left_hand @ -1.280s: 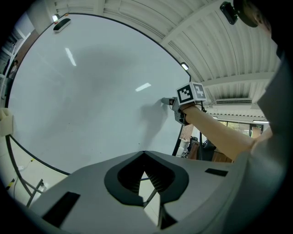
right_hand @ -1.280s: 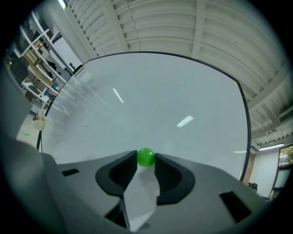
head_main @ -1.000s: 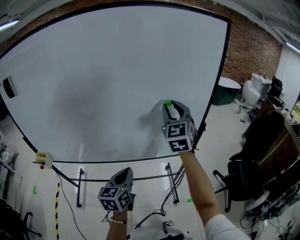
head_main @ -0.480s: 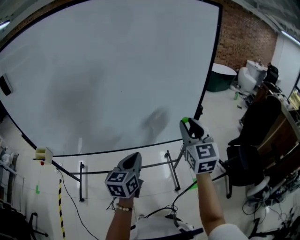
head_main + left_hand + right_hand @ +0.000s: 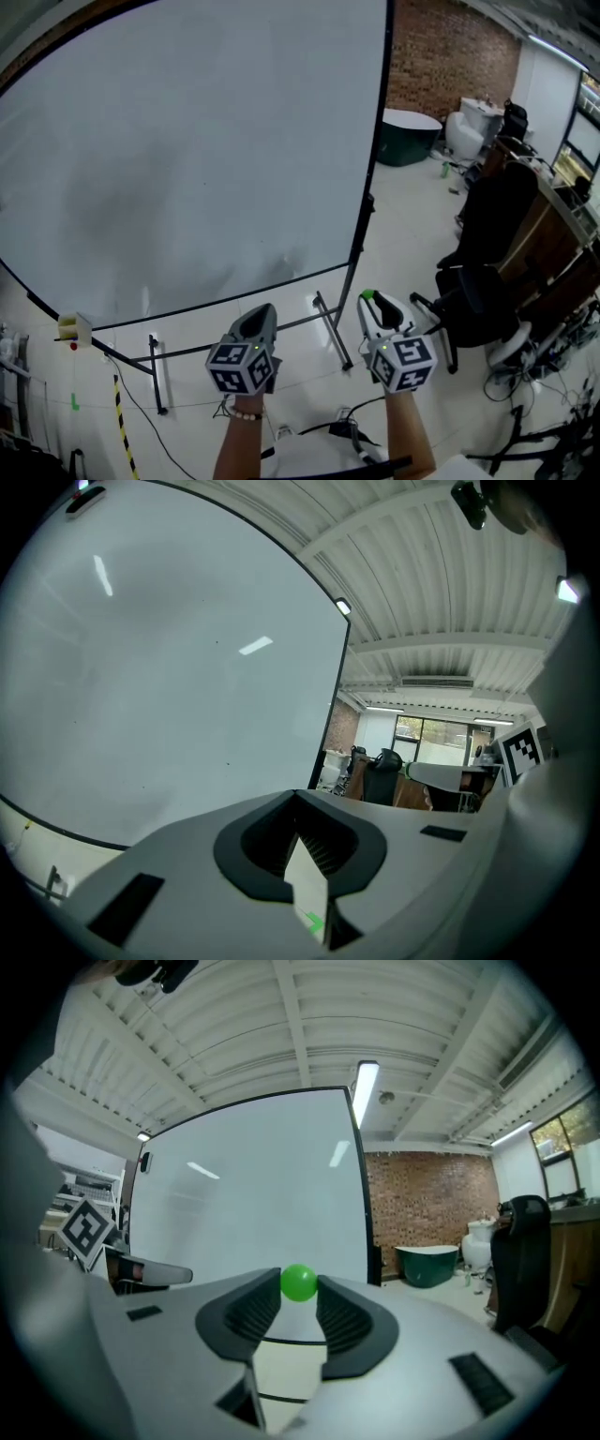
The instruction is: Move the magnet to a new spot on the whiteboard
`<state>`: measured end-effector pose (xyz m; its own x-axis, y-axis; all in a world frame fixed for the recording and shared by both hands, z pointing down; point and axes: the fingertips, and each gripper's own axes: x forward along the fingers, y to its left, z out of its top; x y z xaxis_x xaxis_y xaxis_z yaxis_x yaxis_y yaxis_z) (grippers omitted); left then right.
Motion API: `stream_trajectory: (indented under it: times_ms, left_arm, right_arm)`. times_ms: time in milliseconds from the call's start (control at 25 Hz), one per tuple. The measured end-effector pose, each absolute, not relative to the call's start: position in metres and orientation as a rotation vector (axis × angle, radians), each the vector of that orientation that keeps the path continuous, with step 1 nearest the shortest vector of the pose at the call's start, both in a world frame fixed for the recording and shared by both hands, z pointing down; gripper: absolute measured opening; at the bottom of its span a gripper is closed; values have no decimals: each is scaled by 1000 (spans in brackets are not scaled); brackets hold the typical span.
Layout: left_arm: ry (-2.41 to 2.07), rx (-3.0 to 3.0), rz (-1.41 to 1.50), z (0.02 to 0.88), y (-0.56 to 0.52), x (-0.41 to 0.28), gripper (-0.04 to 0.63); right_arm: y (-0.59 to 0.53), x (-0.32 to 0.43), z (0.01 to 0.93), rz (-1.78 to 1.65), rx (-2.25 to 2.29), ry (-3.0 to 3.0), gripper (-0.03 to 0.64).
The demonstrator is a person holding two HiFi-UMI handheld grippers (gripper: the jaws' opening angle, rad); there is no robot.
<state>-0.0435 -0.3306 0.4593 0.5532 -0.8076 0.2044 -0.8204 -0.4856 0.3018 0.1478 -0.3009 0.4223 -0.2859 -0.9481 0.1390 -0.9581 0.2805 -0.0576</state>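
The big whiteboard (image 5: 187, 141) stands ahead and to the left on a metal stand; it also shows in the right gripper view (image 5: 253, 1194). A small green ball magnet (image 5: 368, 294) sits pinched at the tips of my right gripper (image 5: 372, 302), which is held low, off the board and to the right of its lower corner. In the right gripper view the magnet (image 5: 299, 1282) is squeezed between the two dark pads (image 5: 251, 1314). My left gripper (image 5: 262, 317) hangs low below the board's bottom edge, jaws together with nothing in them.
The board's stand legs (image 5: 328, 328) reach onto the floor in front of me. Black office chairs (image 5: 478, 300) and a wooden desk stand at the right, a dark green tub (image 5: 408, 136) by the brick wall. A yellow box (image 5: 73, 328) sits at the board's lower left. Cables lie on the floor.
My right gripper has come away from the board's lower right area, moving down and right with the green magnet in it. The view has swung right. The left gripper has risen slightly.
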Motion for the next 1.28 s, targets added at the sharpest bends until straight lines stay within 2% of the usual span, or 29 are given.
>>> stream_trajectory:
  times_ms: [1080,1280]
  left_arm:
    - [-1386,2418,35,447,-331,-37,-8]
    - [-1402,2412,31,444,-335,-39,-8]
  right_arm:
    - [-313,143,416,179,1773,-2502,138]
    - [-334,138,402,90,1748,-2505,138]
